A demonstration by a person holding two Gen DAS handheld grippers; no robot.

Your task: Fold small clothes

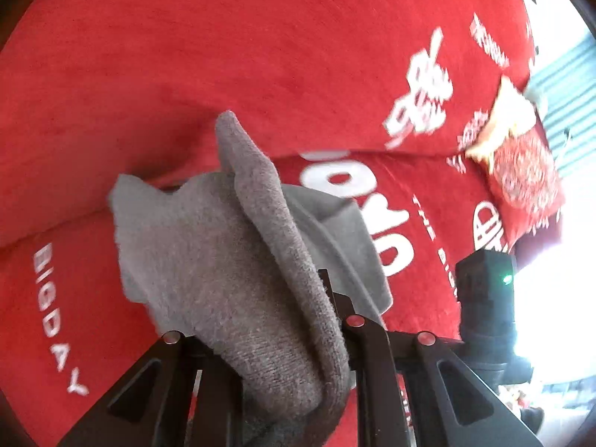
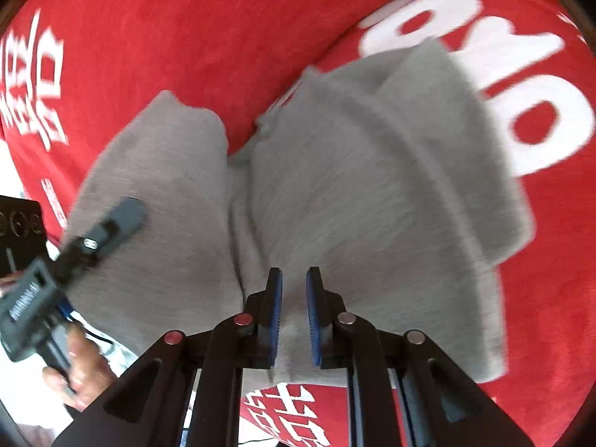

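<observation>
Here, grey knit garment [image 2: 335, 193] on red printed cloth [image 2: 223, 18], long axis from lower centre toward upper right, left gripper [image 1: 298, 335] clamped on its bunched fold, right gripper [image 2: 294, 320] slightly parted, fabric between blue pads [image 2: 275, 320], grip unclear.

This looks like a home or a small shop corner, though which one is hard to tell. A red cloth [image 1: 223, 56] printed with white promotional lettering covers the whole work surface. At the far right edge of the red cloth lies a patterned packet [image 1: 521, 171], and beyond it stands a pale blue ribbed wall [image 1: 570, 104] beside bright daylight.
</observation>
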